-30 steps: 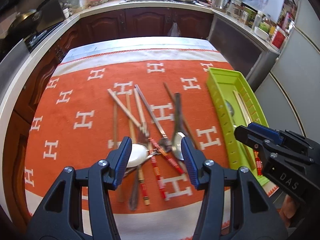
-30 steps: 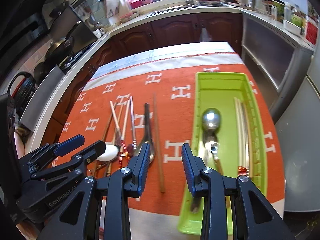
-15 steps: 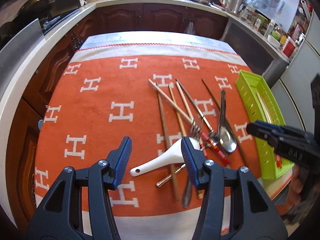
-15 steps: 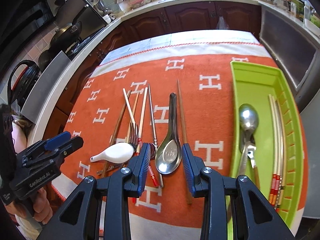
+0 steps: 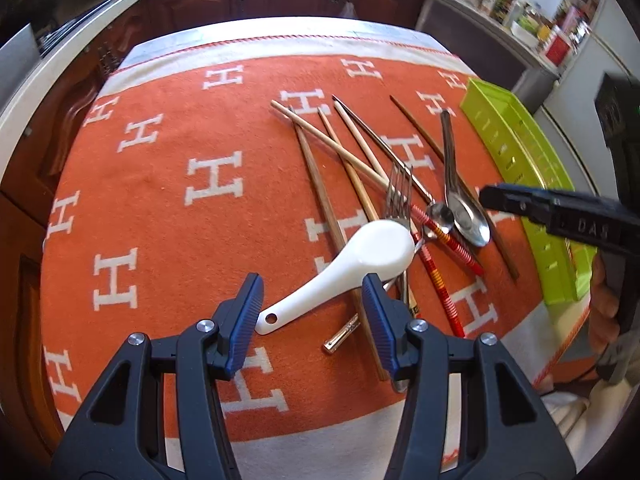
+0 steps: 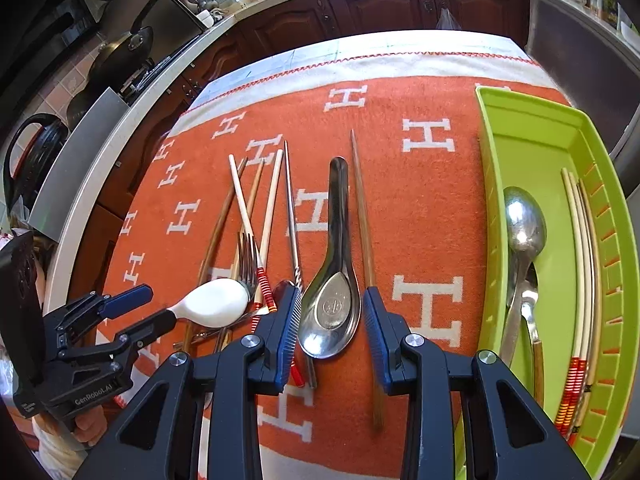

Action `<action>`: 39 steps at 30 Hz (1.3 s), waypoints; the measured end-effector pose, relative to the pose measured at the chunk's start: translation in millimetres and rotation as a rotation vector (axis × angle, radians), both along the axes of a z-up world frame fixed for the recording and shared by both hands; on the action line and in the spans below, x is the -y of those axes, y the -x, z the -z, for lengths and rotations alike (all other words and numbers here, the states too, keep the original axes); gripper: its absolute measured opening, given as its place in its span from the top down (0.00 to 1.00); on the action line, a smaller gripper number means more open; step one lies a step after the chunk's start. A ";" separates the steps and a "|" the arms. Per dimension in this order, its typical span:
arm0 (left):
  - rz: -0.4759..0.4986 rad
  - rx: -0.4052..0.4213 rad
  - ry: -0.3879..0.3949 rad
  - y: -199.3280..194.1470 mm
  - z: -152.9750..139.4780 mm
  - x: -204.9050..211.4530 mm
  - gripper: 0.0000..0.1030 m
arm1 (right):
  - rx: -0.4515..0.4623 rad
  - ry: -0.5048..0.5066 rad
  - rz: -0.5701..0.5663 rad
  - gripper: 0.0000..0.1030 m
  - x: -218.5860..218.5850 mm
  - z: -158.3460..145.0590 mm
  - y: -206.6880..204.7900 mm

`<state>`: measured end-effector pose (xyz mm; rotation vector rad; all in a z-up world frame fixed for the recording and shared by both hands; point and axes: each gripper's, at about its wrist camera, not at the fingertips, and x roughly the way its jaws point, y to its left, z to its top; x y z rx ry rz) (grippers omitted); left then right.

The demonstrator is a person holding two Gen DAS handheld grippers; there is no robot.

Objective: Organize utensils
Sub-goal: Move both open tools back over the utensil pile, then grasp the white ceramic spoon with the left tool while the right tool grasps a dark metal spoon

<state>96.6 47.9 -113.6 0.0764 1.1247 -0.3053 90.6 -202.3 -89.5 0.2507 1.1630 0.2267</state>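
Note:
A pile of utensils lies on the orange cloth: a white ceramic spoon (image 5: 352,260), a fork (image 5: 398,196), a steel soup spoon (image 6: 330,292), and several wooden and red-banded chopsticks (image 5: 320,184). My left gripper (image 5: 312,312) is open, its fingers either side of the white spoon's handle. My right gripper (image 6: 330,332) is open, straddling the steel soup spoon's bowl. The green tray (image 6: 532,120) at the right holds a metal spoon (image 6: 524,228), another utensil and chopsticks (image 6: 580,280).
The orange cloth with white H marks (image 5: 216,180) covers the table. Kitchen counters and dark cabinets (image 6: 380,4) lie beyond; a stove with a pan (image 6: 120,52) is at the left. The tray also shows in the left wrist view (image 5: 516,144).
Both grippers have come down closer to the utensil pile. The left one now frames the white spoon's handle; the right one has shifted left from the tray and now frames the steel soup spoon.

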 end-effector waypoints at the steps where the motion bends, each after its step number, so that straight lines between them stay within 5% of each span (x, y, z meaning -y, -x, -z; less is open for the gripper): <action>1: 0.012 -0.001 -0.008 0.2 1.2 1.7 0.54 | -0.001 -0.001 -0.002 0.68 -0.5 1.4 -1.1; 15: 0.160 0.021 -0.185 0.6 7.6 17.6 0.61 | 0.000 -0.005 -0.004 0.68 0.7 5.3 -8.9; 22: 0.180 0.022 -0.197 1.9 -2.2 12.4 0.61 | 0.010 -0.008 0.000 0.68 1.7 3.3 -8.3; 29: 0.246 0.001 -0.307 7.8 21.3 19.8 0.61 | 0.014 -0.014 -0.006 0.68 0.8 1.1 -4.4; 39: 0.369 0.180 -0.473 11.3 29.2 57.3 0.62 | 0.017 -0.020 0.005 0.68 5.4 0.7 -3.0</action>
